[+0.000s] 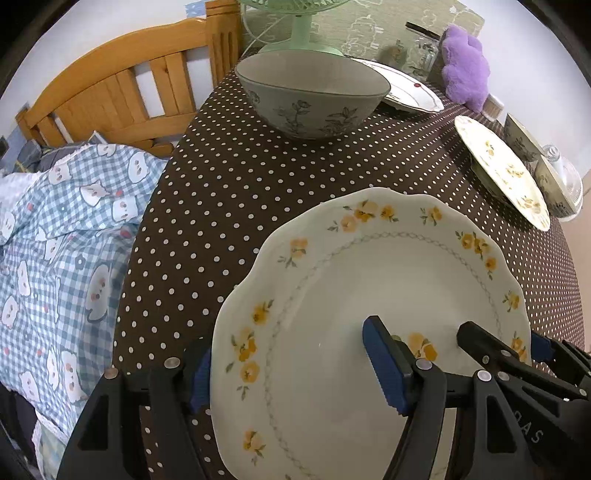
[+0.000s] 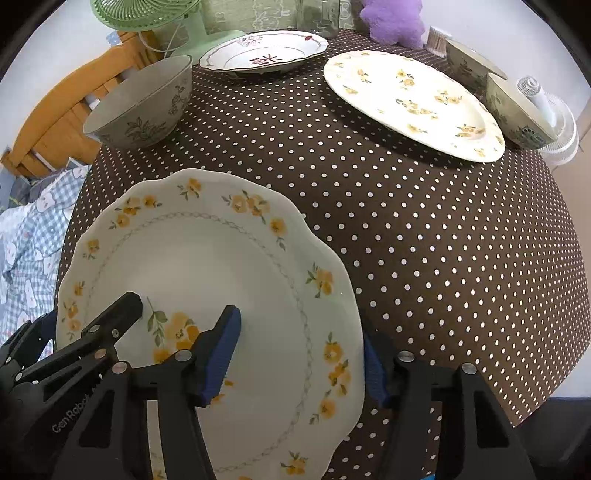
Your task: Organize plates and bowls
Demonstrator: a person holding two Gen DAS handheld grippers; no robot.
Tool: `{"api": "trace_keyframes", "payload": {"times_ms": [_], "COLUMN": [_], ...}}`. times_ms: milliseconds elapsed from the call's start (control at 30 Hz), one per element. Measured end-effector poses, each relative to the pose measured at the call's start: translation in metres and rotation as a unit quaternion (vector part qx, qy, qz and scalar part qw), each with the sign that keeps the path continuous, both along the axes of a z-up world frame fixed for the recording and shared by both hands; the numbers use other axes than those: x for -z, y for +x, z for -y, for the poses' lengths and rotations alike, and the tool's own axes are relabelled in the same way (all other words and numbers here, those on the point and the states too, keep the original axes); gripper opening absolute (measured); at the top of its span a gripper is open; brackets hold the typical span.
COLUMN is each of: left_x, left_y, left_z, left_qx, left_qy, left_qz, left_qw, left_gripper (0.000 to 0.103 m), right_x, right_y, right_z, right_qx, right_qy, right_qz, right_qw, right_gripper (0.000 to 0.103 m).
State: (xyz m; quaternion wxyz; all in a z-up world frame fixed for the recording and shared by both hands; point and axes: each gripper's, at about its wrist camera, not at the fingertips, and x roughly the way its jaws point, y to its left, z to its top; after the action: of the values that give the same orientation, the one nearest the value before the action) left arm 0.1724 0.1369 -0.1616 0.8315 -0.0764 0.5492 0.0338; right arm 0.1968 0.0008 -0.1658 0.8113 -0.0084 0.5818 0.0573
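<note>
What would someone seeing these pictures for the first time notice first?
A scalloped plate with yellow flowers fills the near edge of the polka-dot tablecloth, with the left claw straddling its left rim and the right claw its right rim. Behind it stand a grey floral bowl and a second yellow-flowered plate.

Table surface: covered by a brown tablecloth (image 2: 424,229) with a regular white dot pattern.

Far edge of table: a mint-green desk fan (image 2: 147,14) stands on a round base, with a white cord running down beside it. To its right stands a clear glass jar (image 1: 424,51), then a purple plush toy (image 1: 465,70). A container of toothpicks (image 2: 437,38) sits just beside the toy. A small white fan (image 2: 554,122) lies at the right edge.

Left of table: a wooden bed frame (image 1: 110,92) with slatted headboard, carrying blue checked bedding (image 1: 66,236) printed with white cartoon figures.
</note>
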Motion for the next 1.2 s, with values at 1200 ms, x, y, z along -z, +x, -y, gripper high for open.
{"api": "trace_keyframes", "payload": {"times_ms": [1200], "left_x": [-0.002], "left_y": [0.03], "left_z": [0.102], "left_qx": [0.008], "left_qy": [0.016], "left_qz": [-0.012], "left_qw": [0.9998], "left_gripper": [0.074], "right_x": [-0.01], "right_y": [0.027], "right_z": [0.103], "right_qx": [0.014], "right_qy": [-0.014], "right_qz": [-0.001], "right_qw": [1.0], "right_gripper": [0.064]}}
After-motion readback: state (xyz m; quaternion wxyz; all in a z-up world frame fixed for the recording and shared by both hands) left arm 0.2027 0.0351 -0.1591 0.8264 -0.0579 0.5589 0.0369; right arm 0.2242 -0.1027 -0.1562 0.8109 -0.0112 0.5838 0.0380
